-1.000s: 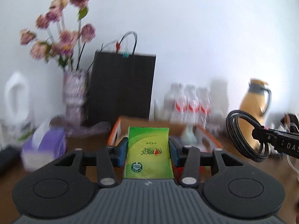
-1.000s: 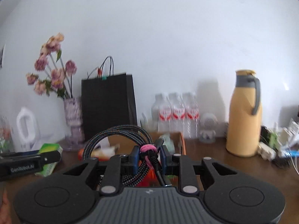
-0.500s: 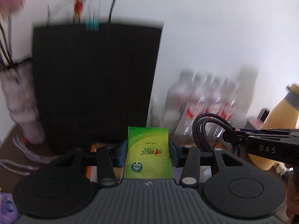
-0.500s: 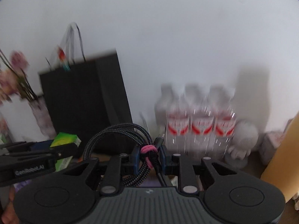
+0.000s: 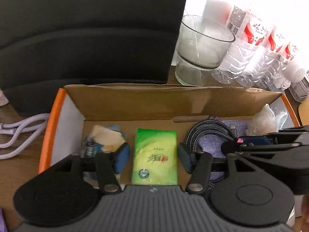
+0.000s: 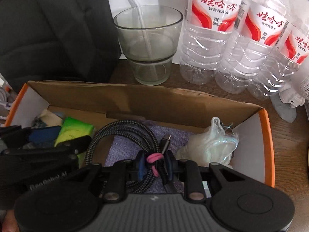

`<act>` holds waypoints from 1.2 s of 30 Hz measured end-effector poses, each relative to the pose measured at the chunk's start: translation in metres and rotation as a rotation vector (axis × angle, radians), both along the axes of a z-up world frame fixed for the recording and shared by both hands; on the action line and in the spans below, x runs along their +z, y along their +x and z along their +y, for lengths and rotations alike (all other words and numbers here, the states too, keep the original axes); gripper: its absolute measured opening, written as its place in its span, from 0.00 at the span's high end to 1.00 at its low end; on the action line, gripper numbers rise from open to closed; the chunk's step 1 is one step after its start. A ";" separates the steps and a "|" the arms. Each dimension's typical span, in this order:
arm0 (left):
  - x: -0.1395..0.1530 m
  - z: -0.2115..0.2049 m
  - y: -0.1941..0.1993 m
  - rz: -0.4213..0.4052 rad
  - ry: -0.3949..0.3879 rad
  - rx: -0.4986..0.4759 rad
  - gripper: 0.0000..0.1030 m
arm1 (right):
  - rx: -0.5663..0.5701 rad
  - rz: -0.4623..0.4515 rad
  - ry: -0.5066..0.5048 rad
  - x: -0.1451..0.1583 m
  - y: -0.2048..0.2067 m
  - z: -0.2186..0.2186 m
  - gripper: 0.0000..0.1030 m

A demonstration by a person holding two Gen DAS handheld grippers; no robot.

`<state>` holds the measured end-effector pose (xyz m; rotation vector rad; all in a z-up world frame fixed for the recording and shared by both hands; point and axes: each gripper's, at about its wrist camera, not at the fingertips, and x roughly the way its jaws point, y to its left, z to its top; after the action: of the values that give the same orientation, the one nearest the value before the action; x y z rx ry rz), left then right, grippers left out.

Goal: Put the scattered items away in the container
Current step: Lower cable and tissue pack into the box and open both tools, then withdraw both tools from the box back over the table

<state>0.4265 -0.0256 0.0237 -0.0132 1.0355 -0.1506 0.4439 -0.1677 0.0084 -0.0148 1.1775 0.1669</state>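
One view alone shows the purple cord (image 5: 17, 133).

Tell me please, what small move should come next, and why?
Probably open the right gripper: it is shut on the braided cable, low inside the cardboard box above the purple cloth. The left gripper is open around the green tissue pack.

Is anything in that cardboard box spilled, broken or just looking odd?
Nothing looks spilled or broken. The green tissue pack lies flat in the cardboard box between the open left gripper. The right gripper is shut on the braided cable, coiled and tied with a pink band, above a purple cloth.
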 end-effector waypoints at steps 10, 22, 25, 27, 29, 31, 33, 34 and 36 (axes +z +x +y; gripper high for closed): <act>0.067 0.020 -0.035 0.055 0.014 0.056 0.04 | -0.059 -0.063 0.006 0.082 -0.032 -0.027 0.46; 0.141 0.031 -0.116 -0.073 0.026 0.093 0.02 | -0.121 -0.105 0.005 0.128 -0.114 -0.062 0.44; 0.153 0.027 -0.160 -0.321 0.065 0.101 0.00 | -0.115 -0.273 0.058 0.143 -0.151 -0.056 0.43; 0.152 0.028 -0.204 -0.598 0.044 0.065 0.00 | -0.151 -0.549 0.060 0.151 -0.196 -0.051 0.23; 0.145 0.028 -0.237 -0.757 0.008 0.035 0.00 | -0.153 -0.808 0.054 0.149 -0.240 -0.046 0.09; 0.141 0.025 -0.253 -0.777 -0.012 0.037 0.00 | -0.099 -0.874 0.058 0.146 -0.260 -0.043 0.11; 0.139 0.023 -0.264 -0.783 -0.041 0.039 0.00 | -0.088 -0.879 0.046 0.145 -0.270 -0.040 0.11; 0.138 0.022 -0.269 -0.789 -0.044 0.042 0.00 | -0.084 -0.889 0.038 0.146 -0.274 -0.038 0.11; 0.138 0.020 -0.277 -0.798 -0.036 0.049 0.00 | -0.076 -0.907 0.031 0.147 -0.284 -0.037 0.10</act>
<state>0.1492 -0.0060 0.1619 -0.0094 0.2356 -0.1133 0.1594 -0.2050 0.1559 -0.0161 0.2693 0.0909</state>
